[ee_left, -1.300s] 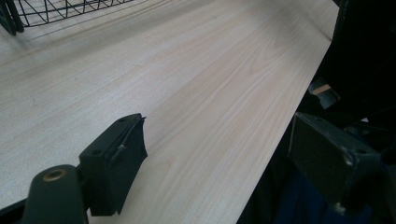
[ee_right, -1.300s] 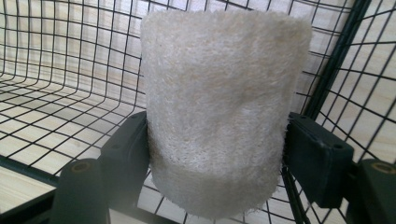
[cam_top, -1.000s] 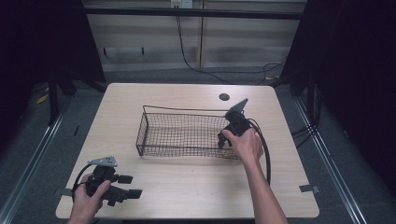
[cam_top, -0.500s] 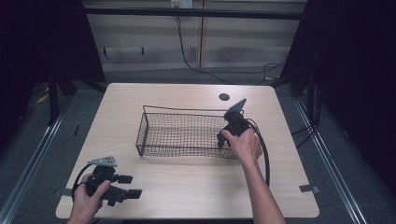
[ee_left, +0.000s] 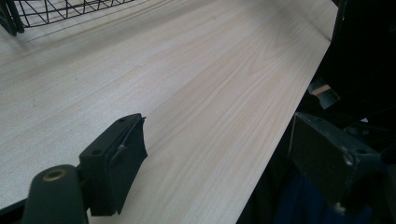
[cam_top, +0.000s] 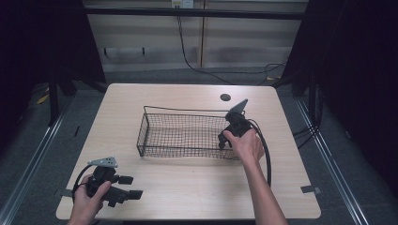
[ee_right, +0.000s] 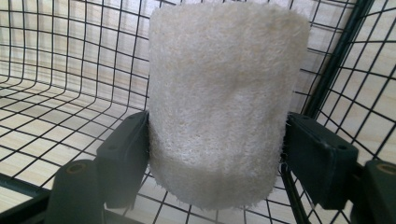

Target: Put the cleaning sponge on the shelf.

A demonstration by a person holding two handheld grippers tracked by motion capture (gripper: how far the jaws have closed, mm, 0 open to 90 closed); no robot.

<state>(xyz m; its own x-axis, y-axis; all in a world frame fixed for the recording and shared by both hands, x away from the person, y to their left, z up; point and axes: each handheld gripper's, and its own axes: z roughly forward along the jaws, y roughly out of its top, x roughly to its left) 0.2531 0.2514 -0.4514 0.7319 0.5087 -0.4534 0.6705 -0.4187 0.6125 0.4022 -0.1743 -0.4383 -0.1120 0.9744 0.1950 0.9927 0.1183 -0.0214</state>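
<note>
High view: my right gripper (cam_top: 224,139) is down at the right end of the wire basket (cam_top: 155,114), which sits mid-table with its long side parallel to the table's near edge; the table (cam_top: 197,187) is otherwise bare apart from a dark round spot (cam_top: 225,97) near the far edge. My left gripper (cam_top: 133,186) is parked at the near left corner, resting on the wood, well apart from the basket. Left gripper view: jaws spread wide, nothing between them, one over the table surface and the other hanging past the near edge; a corner of the basket (ee_left: 28,14) is at top left. Right gripper view: jaws clamped on a pale fibrous roll, looks like a loofah pad (ee_right: 224,102), one jaw pressing each flank near its lower half. The pad is inside the basket, just beside the right end wall (ee_right: 336,65), mesh floor under and behind it. I can't tell whether its bottom touches the floor yet. Orientation: the pad's long axis runs along the jaw direction, away from the camera, blunt far end pointing up-frame toward the far mesh; it sits square between the jaws, no visible tilt. My read is the step in hand is setting it down. To do it well I'd lower until the pad bears on the mesh, keep clear of the end wall so the right jaw doesn't snag a wire, release slowly since the fibres may cling to the pads, then back out straight along the jaw axis.
</note>
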